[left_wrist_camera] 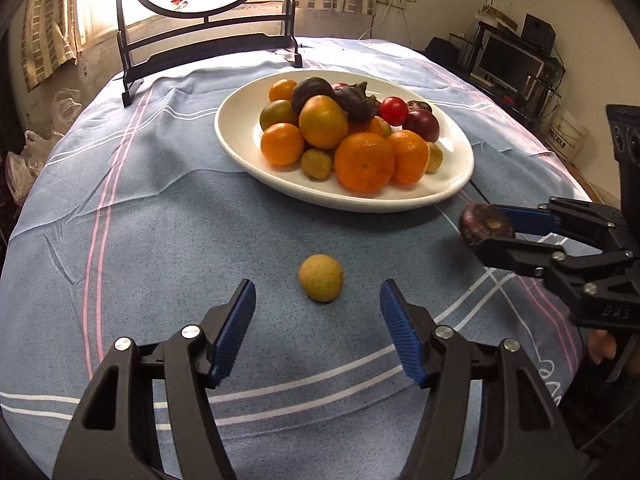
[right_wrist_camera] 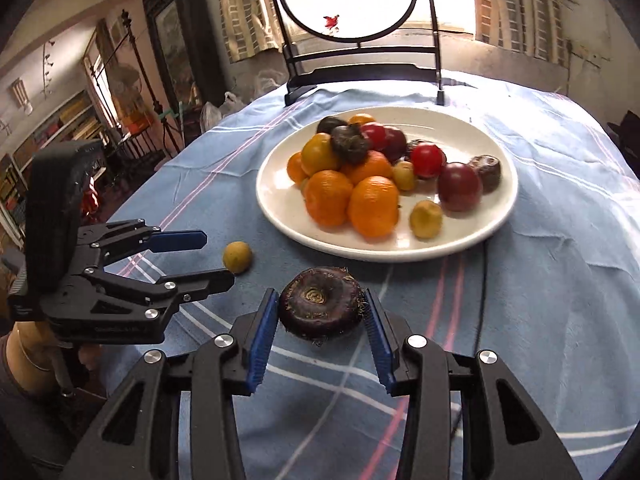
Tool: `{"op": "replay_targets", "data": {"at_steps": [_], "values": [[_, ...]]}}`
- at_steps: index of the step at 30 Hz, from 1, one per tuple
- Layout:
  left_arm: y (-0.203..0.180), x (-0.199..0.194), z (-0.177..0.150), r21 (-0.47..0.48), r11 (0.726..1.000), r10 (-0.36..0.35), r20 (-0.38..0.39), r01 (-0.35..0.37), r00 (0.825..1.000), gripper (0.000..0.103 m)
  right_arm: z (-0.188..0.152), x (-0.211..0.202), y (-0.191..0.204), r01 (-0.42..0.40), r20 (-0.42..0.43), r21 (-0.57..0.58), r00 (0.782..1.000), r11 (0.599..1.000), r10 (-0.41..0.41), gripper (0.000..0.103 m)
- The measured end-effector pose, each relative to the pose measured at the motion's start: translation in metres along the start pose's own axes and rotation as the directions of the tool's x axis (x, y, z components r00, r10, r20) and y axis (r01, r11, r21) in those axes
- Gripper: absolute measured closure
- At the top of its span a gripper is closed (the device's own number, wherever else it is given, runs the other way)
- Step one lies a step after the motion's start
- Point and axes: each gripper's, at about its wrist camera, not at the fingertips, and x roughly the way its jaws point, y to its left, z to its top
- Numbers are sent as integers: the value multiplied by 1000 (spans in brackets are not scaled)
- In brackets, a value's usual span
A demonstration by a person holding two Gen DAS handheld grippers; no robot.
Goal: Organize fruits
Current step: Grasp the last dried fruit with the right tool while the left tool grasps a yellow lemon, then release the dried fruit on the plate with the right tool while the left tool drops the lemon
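Two fruits sit off the plate (left_wrist_camera: 456, 184): a small yellow fruit (left_wrist_camera: 321, 277) loose on the tabletop (left_wrist_camera: 160, 208), and a dark chestnut (right_wrist_camera: 321, 307) held in the right claw (right_wrist_camera: 321, 312). Right claw clamped on the chestnut, a blue pad on each side, stem scar facing the camera; whether it is clear of the cloth I cannot tell. From the left view the chestnut shows near the plate's near rim, just off it

Left claw (left_wrist_camera: 318, 320) spread wide, nothing in it, fingers either side of the yellow fruit and a little short of it, not touching

Plate carries the pile: oranges (left_wrist_camera: 364, 162), a red tomato (left_wrist_camera: 393, 110), dark purple fruits, small yellow-green ones. Free plate surface shows on the near right side

Step in hand, as I judge it: gathering strays onto the plate. Right claw likely needs to carry the chestnut over the rim and let go in the open patch, low, so it does not roll. Left claw needs to move forward around the yellow fruit, then close gently; round fruit, may squirt out
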Motion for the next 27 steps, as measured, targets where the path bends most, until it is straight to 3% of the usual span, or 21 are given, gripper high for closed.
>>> {"op": "replay_targets", "data": {"at_steps": [3,9,14,19,27], "values": [[-7,12,5,6,1000,19,-25,-18,1000,43,-12,-15,-22,5,20,58,1000,998,-6,60],[-9,20,10,1,999,48,-35,-48,998,72,-27,-22,-38,-3,29,90,1000,996,1,60],[-15,18,6,17,995,97,-19,-97,995,79,-34,-21,-41,-24,31,99,999,995,21,60],[-17,15,4,13,994,111,-6,-111,994,79,-34,-20,-40,-30,36,104,999,994,27,60],[-22,-7,-3,1,995,97,80,-97,992,79,-37,-31,-43,-32,66,106,997,994,25,60]]}}
